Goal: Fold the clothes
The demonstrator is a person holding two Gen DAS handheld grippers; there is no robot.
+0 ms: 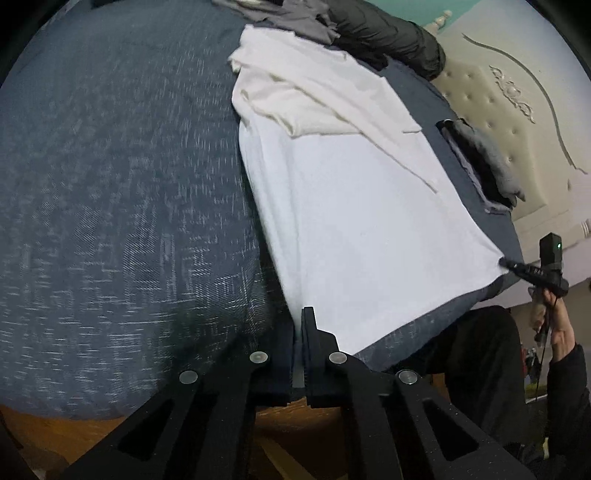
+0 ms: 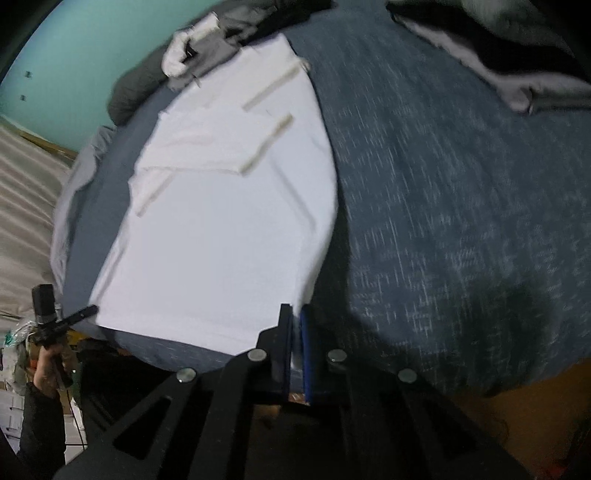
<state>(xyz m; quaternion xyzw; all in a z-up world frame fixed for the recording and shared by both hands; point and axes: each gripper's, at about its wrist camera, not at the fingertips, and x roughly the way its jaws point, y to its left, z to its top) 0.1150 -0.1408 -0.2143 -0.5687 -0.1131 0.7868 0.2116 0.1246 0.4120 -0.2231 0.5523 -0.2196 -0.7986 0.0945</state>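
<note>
A white shirt (image 1: 351,221) lies flat on the blue bedspread (image 1: 110,184), its cream-edged sleeves (image 1: 314,96) folded in over the body. In the left wrist view my left gripper (image 1: 299,325) is shut on the near hem corner, at the bed's edge. The right gripper (image 1: 504,262) pinches the other hem corner, far right. The right wrist view shows the same shirt (image 2: 221,240) with my right gripper (image 2: 295,321) shut on its corner, white cloth showing between the pads. There the left gripper (image 2: 92,309) grips the opposite corner at the far left, held by a hand (image 2: 48,369).
Dark and grey clothes (image 1: 369,29) are piled at the shirt's far end. A stack of grey and black garments (image 1: 484,166) lies beside the tufted beige headboard (image 1: 517,103). Wooden floor (image 1: 295,424) shows below the bed edge. A teal wall (image 2: 92,44) stands behind.
</note>
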